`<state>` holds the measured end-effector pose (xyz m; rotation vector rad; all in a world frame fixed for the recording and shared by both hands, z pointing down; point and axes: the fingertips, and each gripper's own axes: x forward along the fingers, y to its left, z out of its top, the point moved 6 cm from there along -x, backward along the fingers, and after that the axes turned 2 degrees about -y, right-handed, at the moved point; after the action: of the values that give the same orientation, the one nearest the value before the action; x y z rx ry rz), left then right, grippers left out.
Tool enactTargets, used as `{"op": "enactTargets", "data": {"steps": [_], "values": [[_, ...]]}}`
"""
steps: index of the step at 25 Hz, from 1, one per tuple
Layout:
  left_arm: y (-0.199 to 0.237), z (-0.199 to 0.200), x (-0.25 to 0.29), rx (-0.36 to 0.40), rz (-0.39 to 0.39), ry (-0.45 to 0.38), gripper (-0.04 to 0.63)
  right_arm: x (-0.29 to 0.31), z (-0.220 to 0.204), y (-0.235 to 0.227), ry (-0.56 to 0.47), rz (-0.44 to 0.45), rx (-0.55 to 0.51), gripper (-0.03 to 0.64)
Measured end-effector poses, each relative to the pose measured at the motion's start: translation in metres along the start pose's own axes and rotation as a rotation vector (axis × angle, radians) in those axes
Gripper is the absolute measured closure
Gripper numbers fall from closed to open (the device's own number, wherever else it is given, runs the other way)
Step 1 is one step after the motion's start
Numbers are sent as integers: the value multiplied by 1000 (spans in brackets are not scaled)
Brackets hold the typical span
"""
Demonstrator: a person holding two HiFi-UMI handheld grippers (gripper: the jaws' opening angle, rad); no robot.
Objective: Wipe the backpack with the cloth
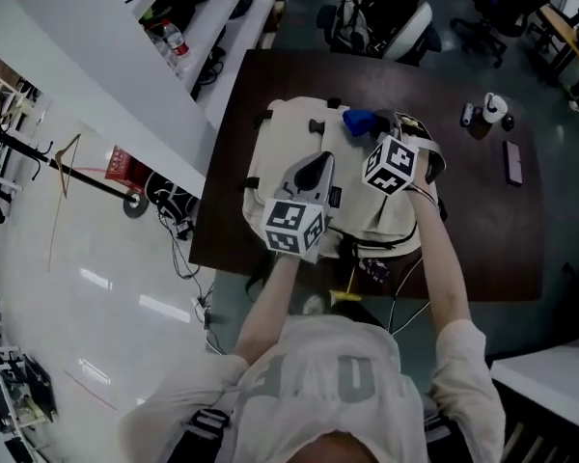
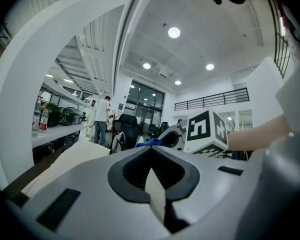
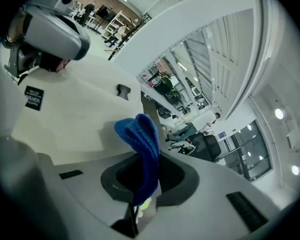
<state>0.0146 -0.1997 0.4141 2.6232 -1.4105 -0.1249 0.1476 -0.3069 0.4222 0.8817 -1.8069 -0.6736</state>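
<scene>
While the right gripper [image 3: 142, 204] pinches the blue cloth [image 3: 143, 139] over the cream backpack [image 1: 288, 133], the left gripper [image 2: 155, 194] is pressed together, empty.

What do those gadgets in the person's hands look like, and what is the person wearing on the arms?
Each is a pale grey plastic shell with a dark, rounded opening around its jaws: left gripper, right gripper. Each carries a white cube printed with black square markers. The person wears a light grey T-shirt with short sleeves, forearms bare.
</scene>
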Motion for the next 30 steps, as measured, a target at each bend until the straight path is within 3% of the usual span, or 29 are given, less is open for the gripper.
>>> {"op": "enactTargets", "data": {"steps": [7,12,23,30], "values": [[9,1,5,-10,41,-2,591,48,-7,5,23,89,-34,569],[13,-1,5,-16,49,-13,592,55,-6,18,33,95,-78,569],[16,0,3,-40,24,-19,591,23,2,40,23,69,-64,569],[7,-2,0,4,-16,-13,591,-14,13,72,15,54,-56,569]]}}
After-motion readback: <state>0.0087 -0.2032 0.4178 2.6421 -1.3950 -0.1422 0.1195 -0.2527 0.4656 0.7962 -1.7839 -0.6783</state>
